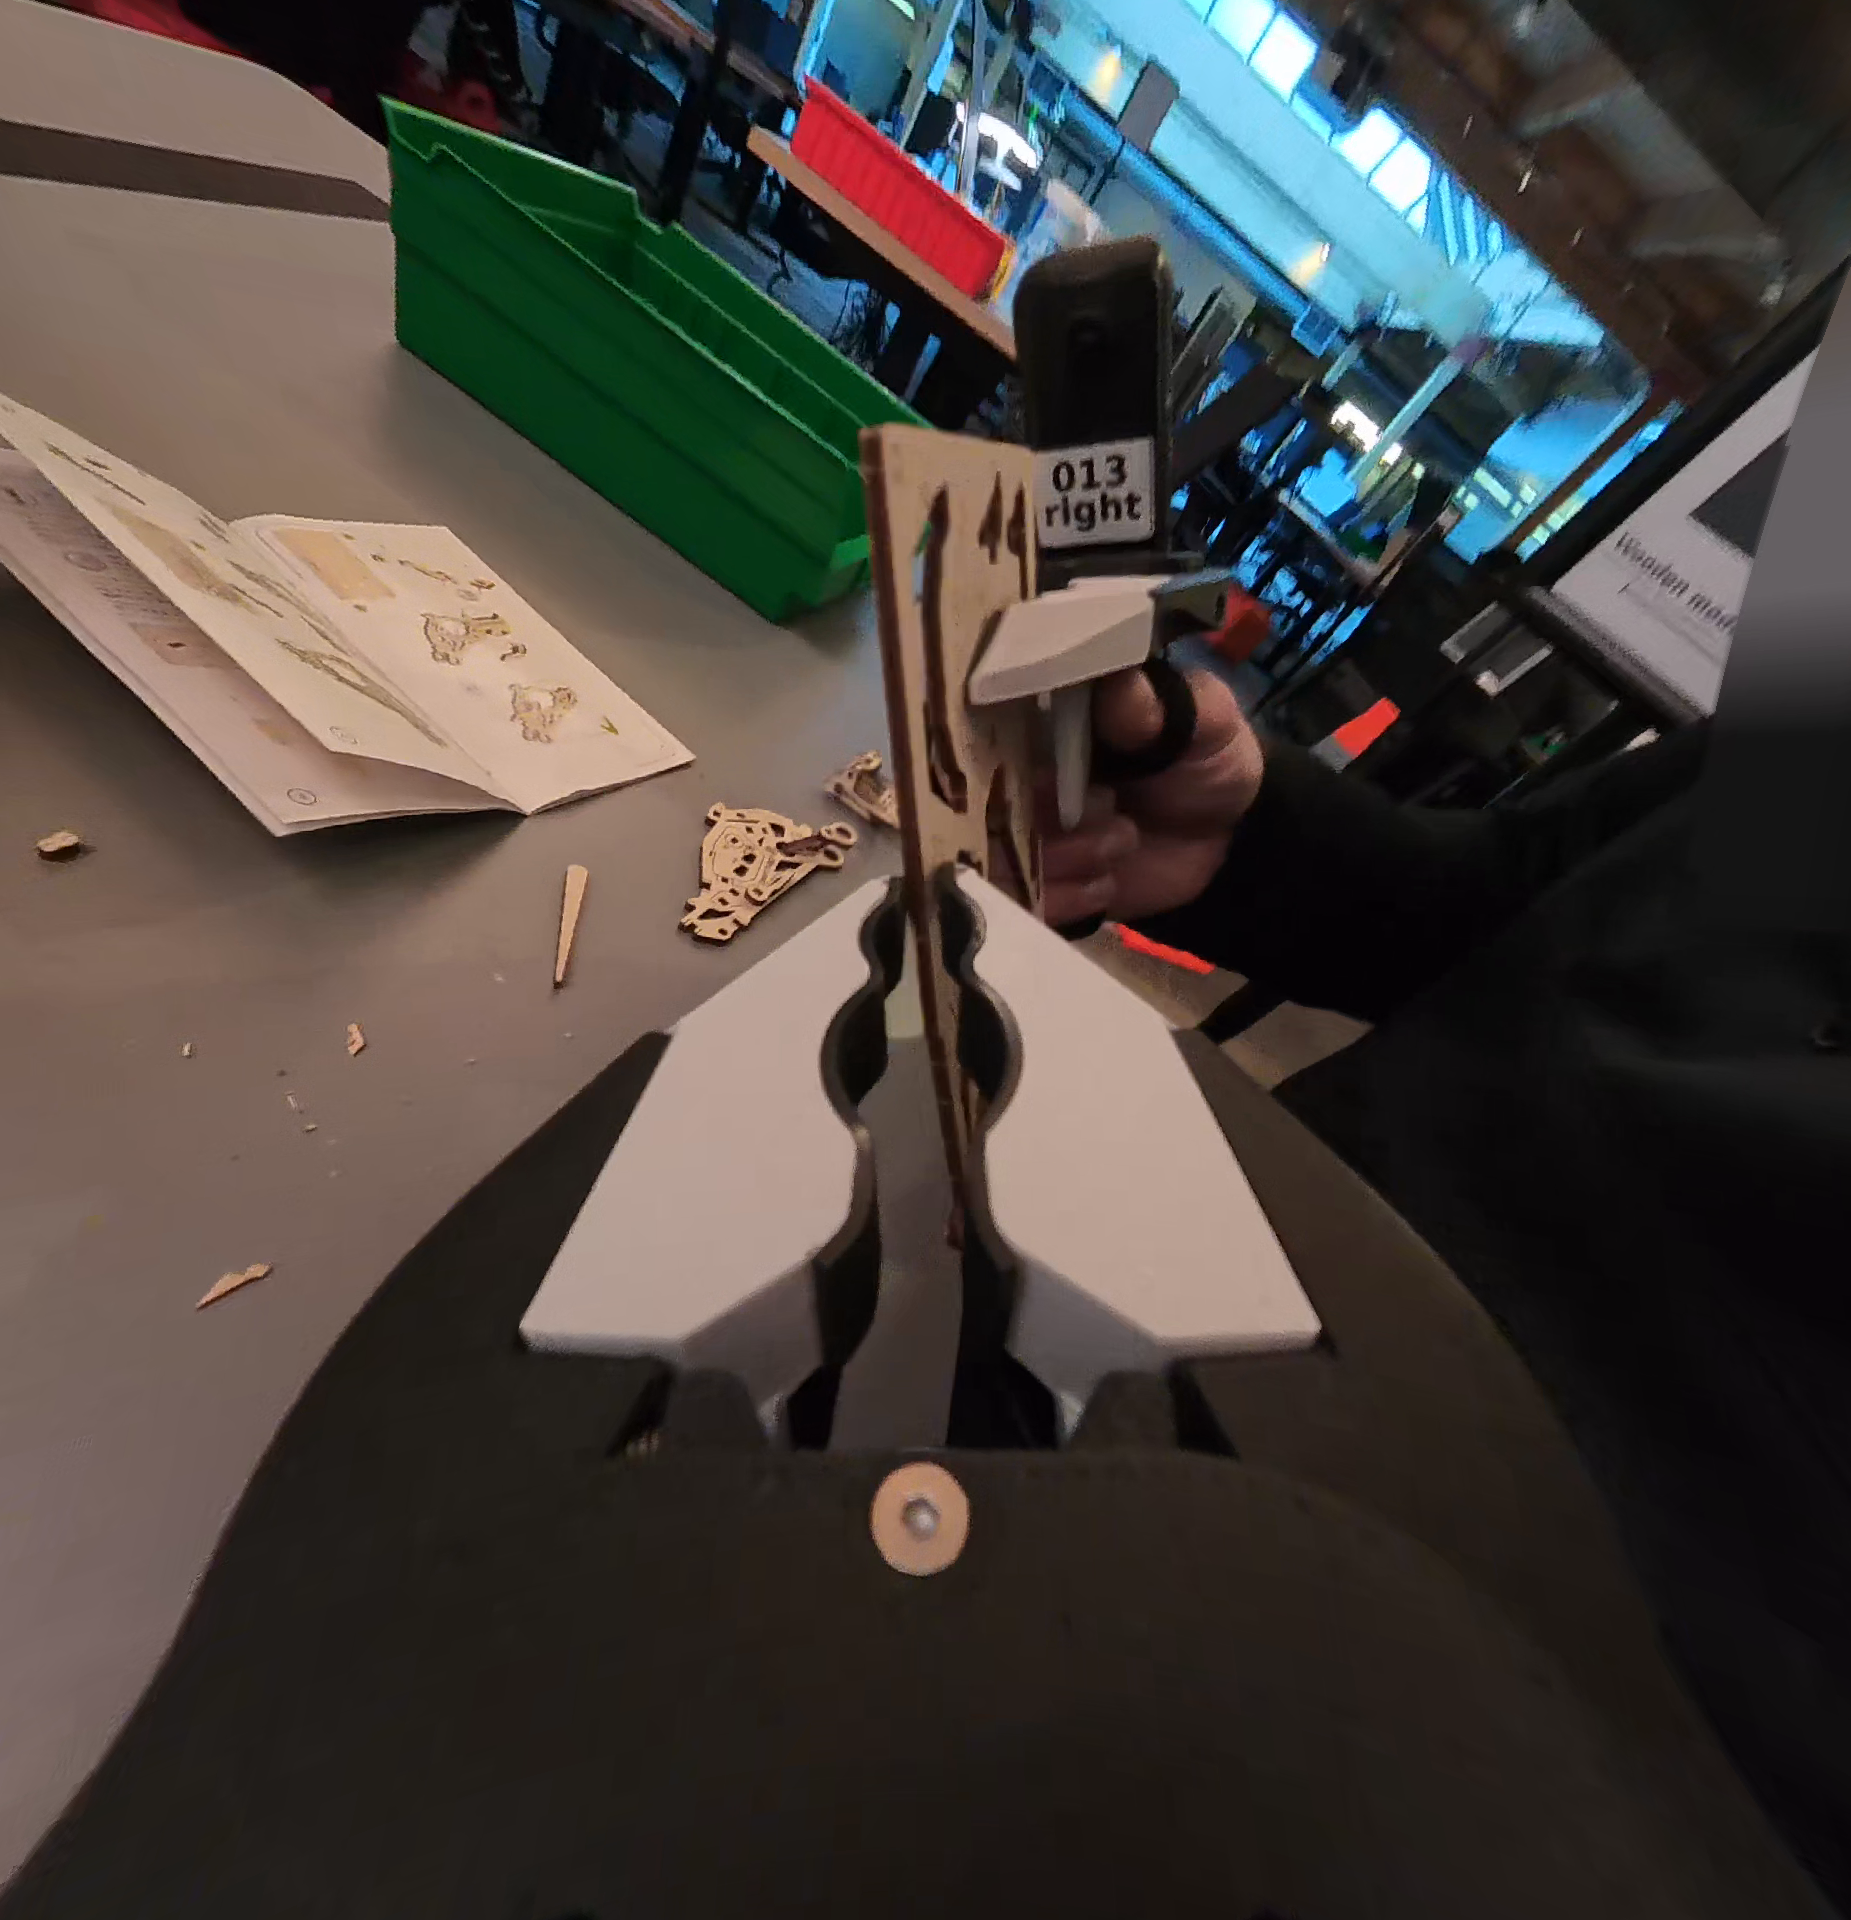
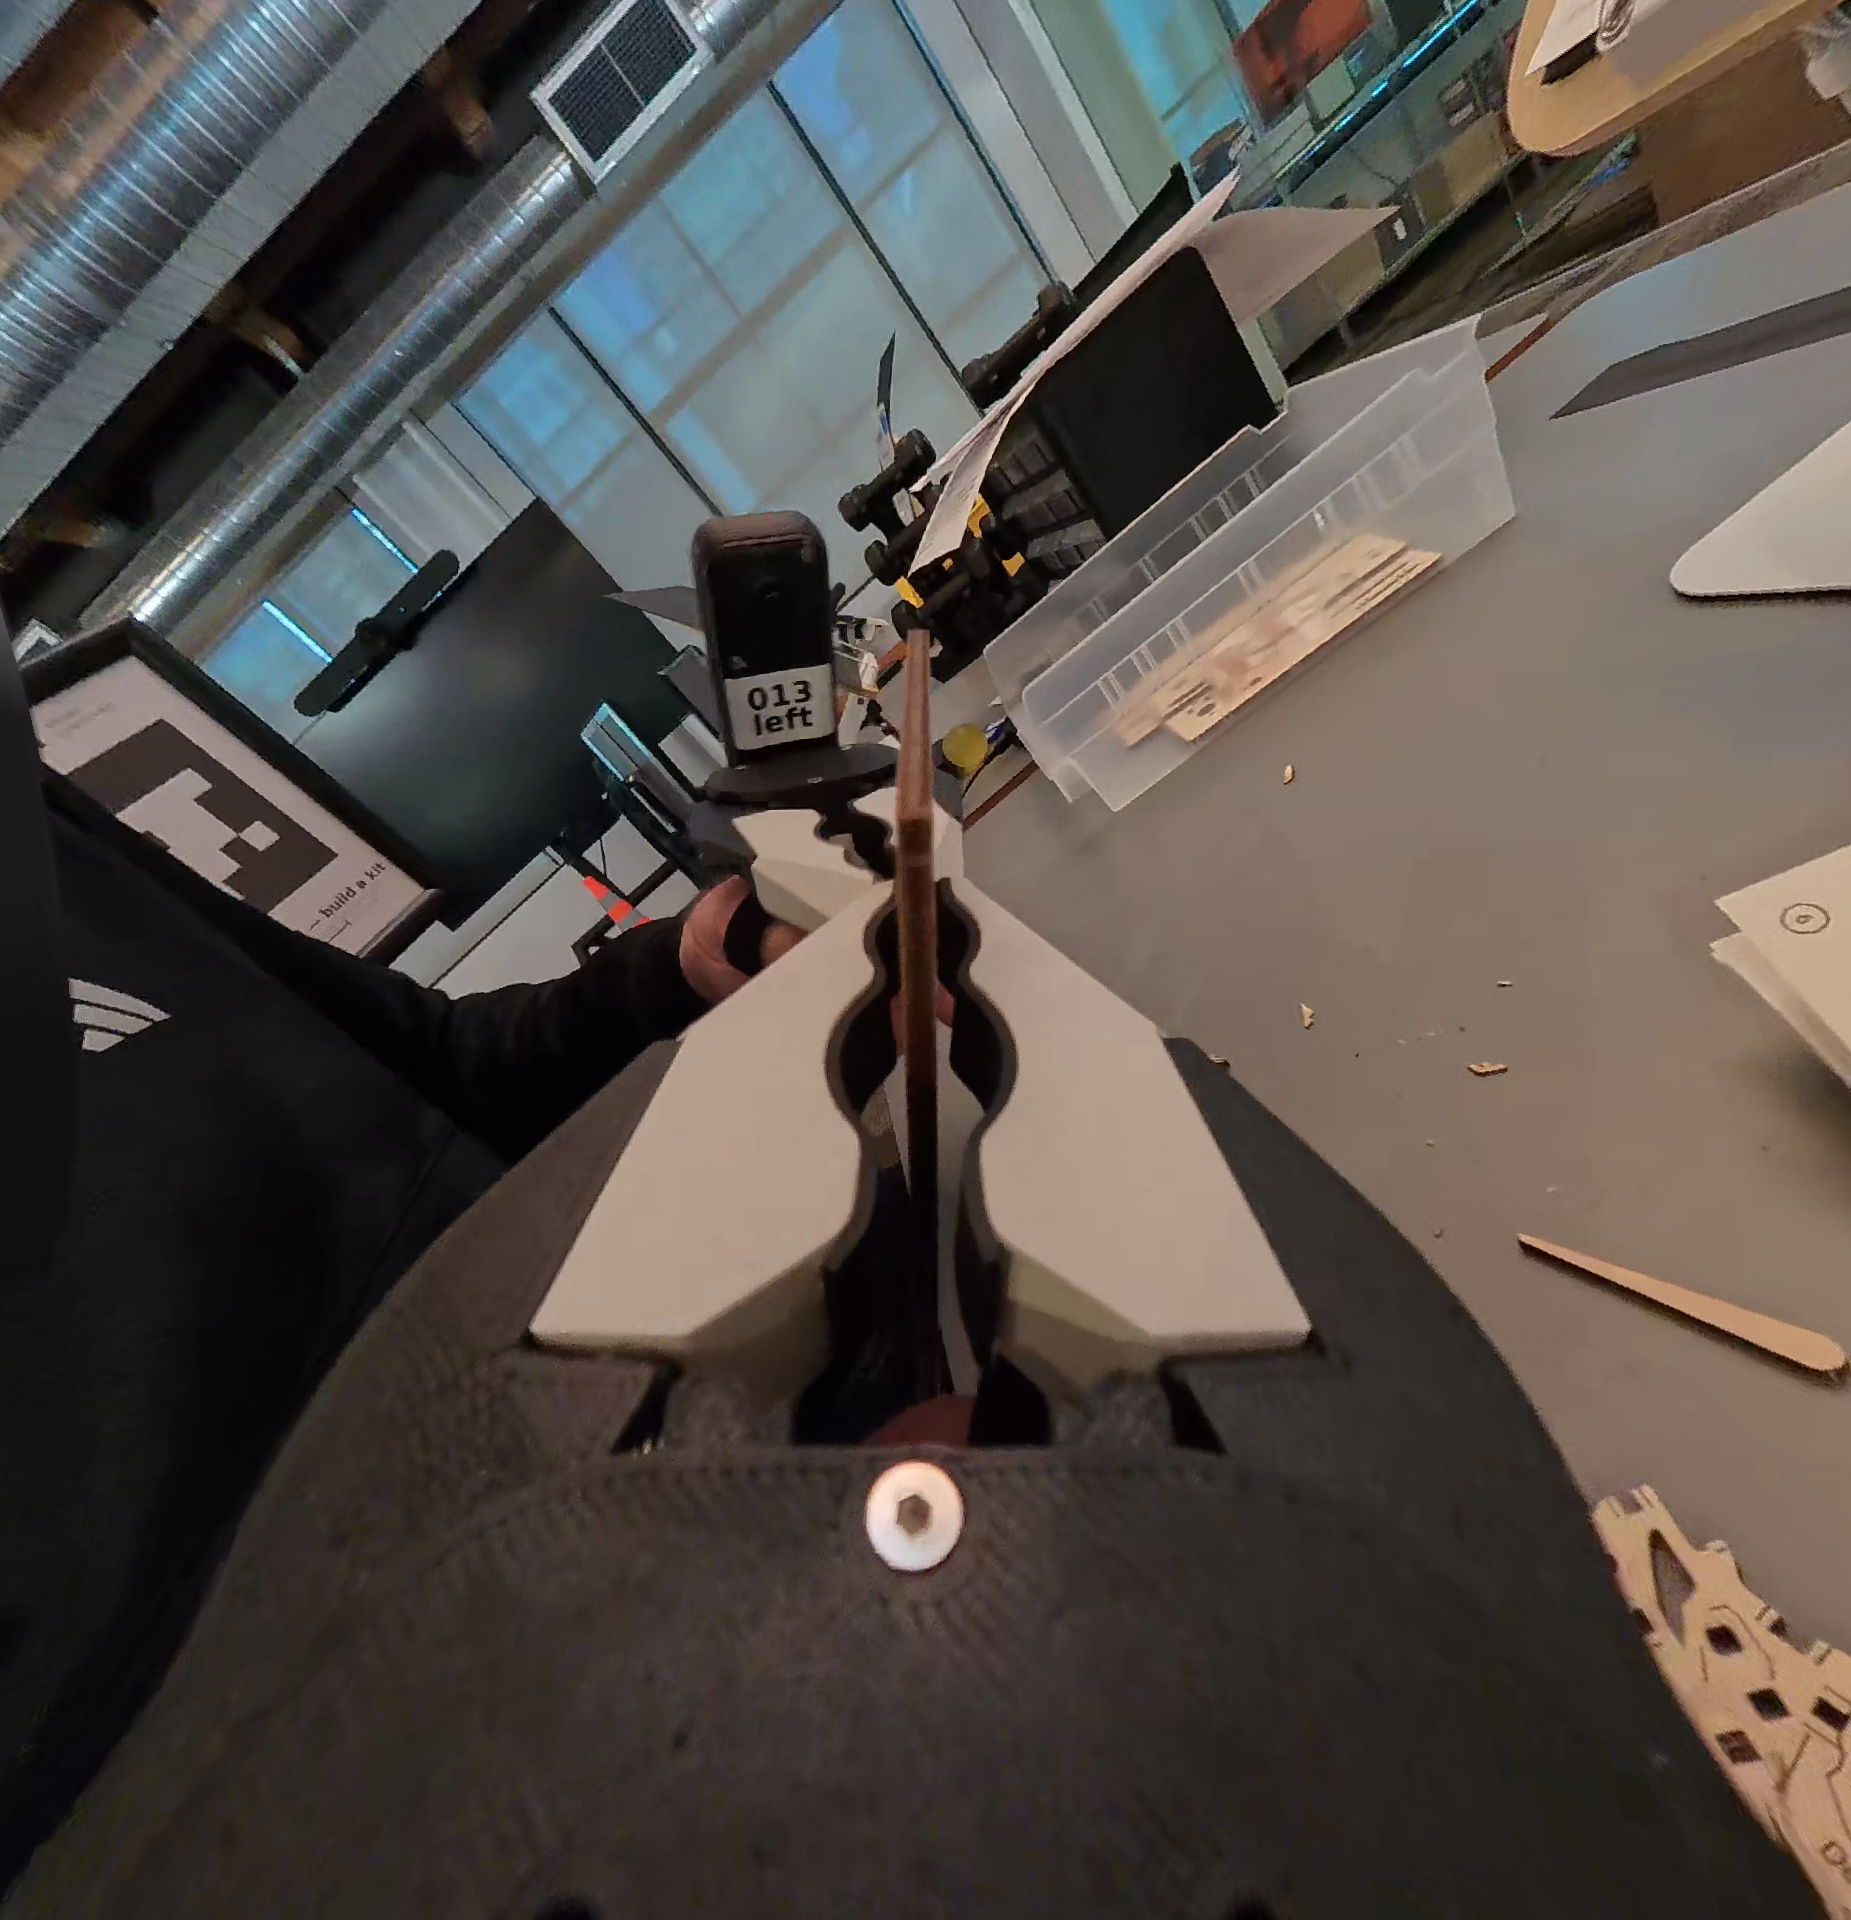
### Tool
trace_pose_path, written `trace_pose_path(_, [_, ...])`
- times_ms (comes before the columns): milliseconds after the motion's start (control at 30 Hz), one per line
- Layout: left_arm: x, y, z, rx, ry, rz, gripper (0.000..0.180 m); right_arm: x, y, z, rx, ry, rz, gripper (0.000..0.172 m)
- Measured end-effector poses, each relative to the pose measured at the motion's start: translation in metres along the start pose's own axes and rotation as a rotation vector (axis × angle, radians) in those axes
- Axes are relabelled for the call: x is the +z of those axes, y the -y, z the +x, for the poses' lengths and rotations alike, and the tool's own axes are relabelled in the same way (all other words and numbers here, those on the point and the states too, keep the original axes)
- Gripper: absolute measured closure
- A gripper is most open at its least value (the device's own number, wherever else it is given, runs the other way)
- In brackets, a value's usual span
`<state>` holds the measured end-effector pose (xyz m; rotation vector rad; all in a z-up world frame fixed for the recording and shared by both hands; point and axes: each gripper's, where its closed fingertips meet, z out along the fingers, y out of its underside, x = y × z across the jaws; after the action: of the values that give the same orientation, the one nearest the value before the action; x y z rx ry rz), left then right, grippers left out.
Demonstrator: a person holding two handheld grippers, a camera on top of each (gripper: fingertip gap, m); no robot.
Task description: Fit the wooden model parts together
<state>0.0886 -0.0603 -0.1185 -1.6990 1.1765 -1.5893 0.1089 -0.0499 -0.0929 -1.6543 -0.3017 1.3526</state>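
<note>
A thin wooden sheet [image 1: 947, 665] with cut-out shapes stands on edge above the table [image 1: 277, 1039], held between both claws. The left claw [image 1: 923, 883] is closed on its lower edge, the tips pinching the sheet from either side. The right claw [image 1: 1004, 665] grips the same sheet higher up; its own view shows the sheet [image 2: 913, 935] edge-on, clamped between the pads. A hand [image 1: 1160, 810] holds that gripper's handle. On the table just beyond lies a flat wooden part [image 1: 755, 857], with a pointed stick [image 1: 570, 925] and small chips near it. Farther left is an open booklet [image 1: 308, 644], and behind it a green bin [image 1: 609, 384]. The right wrist view also shows a clear bin [image 2: 1264, 592] with more sheets inside.
</note>
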Motion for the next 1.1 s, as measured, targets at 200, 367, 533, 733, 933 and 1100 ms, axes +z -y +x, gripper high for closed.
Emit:
trace_pose_path(200, [0.003,-0.007,-0.002,0.051,0.032,-0.049,0.177,0.001,0.000,0.001,0.028,-0.010,0.030,0.171])
trace_pose_path(367, [0.004,-0.007,-0.008,0.075,0.105,-0.056,0.177,0.001,-0.001,0.004,0.040,-0.029,0.035,0.170])
trace_pose_path(533, [0.006,-0.007,-0.015,0.098,0.181,-0.060,0.177,0.001,-0.002,0.007,0.017,-0.063,0.038,0.170])
trace_pose_path(733, [0.007,-0.006,-0.024,0.100,0.273,-0.059,0.179,0.003,-0.001,0.013,-0.005,-0.116,0.045,0.170])
trace_pose_path(933, [0.006,0.005,-0.025,0.160,0.350,-0.037,0.178,0.004,0.010,0.014,-0.017,-0.119,0.090,0.170])
trace_pose_path(1100, [0.008,-0.002,-0.021,0.086,0.251,-0.064,0.173,0.005,0.010,0.012,-0.013,-0.108,0.092,0.171])
